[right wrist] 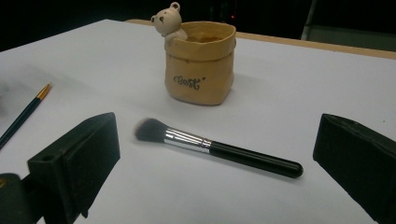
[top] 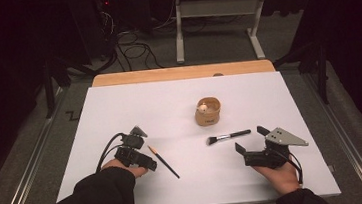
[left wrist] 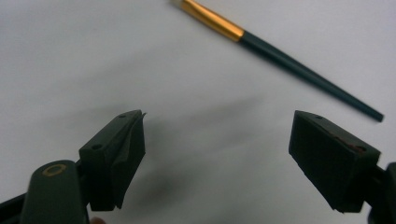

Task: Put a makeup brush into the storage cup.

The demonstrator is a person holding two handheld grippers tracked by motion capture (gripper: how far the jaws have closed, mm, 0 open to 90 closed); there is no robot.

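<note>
White tabletop (top: 119, 108): both grippers (top: 142, 158) (top: 253, 145) gape empty; the slim paintbrush (top: 163, 162) could roll from a hasty pinch.

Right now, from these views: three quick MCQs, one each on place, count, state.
1. Where does the makeup brush lie?
A. inside the pot
B. on the table in front of the pot
C. in the left gripper

2. How many brushes lie on the table?
A. one
B. two
C. four

3. How are the right gripper jaws?
A. open, empty
B. shut on the brush
C. shut on the pot

Key:
1 B, it lies flat before the bear pot.
2 B, makeup brush plus thin paintbrush.
3 A, jaws stand apart, brush lies beyond them.
</note>
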